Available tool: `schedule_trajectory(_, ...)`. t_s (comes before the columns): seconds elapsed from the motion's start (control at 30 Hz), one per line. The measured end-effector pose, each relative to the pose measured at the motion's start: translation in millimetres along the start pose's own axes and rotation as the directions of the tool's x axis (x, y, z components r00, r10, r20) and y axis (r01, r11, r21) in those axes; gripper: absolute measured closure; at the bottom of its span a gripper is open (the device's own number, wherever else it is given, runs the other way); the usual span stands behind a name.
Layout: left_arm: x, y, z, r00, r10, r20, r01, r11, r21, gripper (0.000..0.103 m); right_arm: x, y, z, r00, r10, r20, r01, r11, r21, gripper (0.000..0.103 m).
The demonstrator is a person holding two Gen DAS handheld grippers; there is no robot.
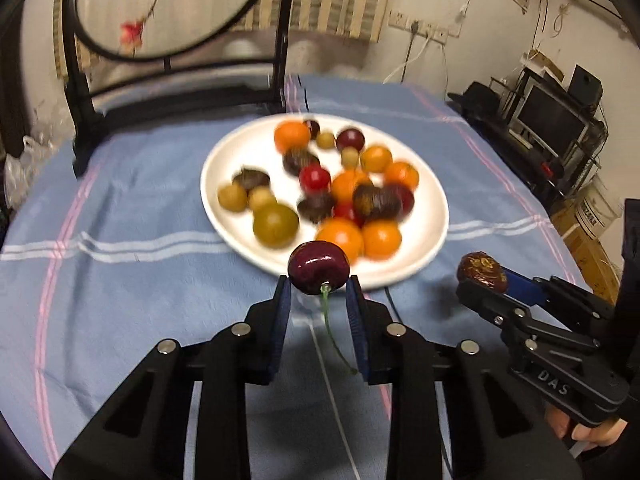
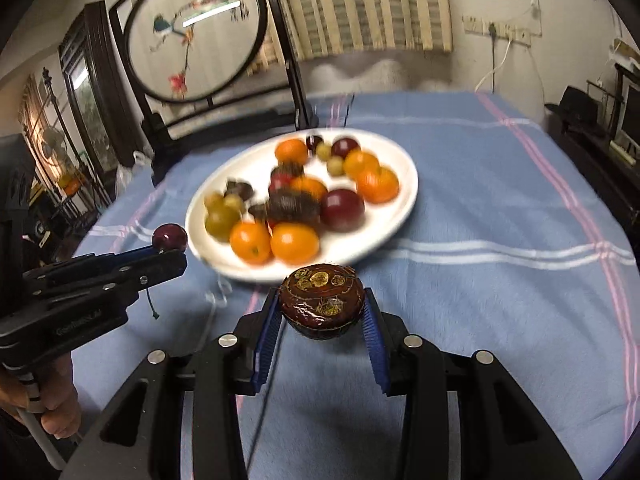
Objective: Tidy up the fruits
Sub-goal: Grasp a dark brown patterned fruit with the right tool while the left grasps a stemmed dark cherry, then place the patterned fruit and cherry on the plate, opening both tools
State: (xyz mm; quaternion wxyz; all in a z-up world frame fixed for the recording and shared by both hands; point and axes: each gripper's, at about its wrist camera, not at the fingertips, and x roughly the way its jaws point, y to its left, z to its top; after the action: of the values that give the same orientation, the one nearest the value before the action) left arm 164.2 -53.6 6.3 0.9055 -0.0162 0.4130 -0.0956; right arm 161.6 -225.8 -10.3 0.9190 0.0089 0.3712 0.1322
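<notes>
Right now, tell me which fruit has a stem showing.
The dark cherry in the left gripper; a green stem hangs below it. No other fruit shows one.

bare blue tablecloth (image 2: 500,300) right of crowded plate (image 2: 404,200), framed screen (image 2: 196,40) behind

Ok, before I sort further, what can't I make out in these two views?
- Both views: fruits on the white plate are motion-blurred; the dark spiky ones can't be identified.
- Left wrist view: cherry in the left claw hides the plate's near rim.
- Right wrist view: brown fruit in the right claw hides the tablecloth beneath.
- No sorting container shows.
</notes>
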Motion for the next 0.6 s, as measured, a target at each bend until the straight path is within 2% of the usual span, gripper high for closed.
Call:
schedule_trajectory(0.2, 14.4, 5.8, 27.6, 0.996, 0.086, 0.030, -0.085, 0.996, -0.021, 0.075, 11.9, 12.4, 39.5, 0.999, -0.018, 0.052, 0.021, 0.999, -0.048, 0.062)
schedule_trajectory(0.33, 38.2, 13.2, 38.4, 0.993, 0.119, -0.006, -0.119, 0.992, -0.052, 0.075, 34.5, 17.0, 63.1, 0.999, -0.020, 0.047, 0.022, 0.999, -0.039, 0.062)
schedule_trajectory(0.5, 55.4, 16.4, 49.3, 0.987, 0.156, -0.028, -0.158, 0.986, -0.058, 0.075, 59.3, 14.7, 71.5, 0.999, -0.037, 0.014, 0.037, 0.999, -0.004, 0.062)
schedule_trajectory(0.6, 57.8, 16.6, 51.5, 0.987, 0.158, -0.027, -0.159, 0.985, -0.067, 0.075, 66.4, 11.5, 72.7, 1.000, -0.021, 0.010, 0.021, 0.999, 0.029, 0.058)
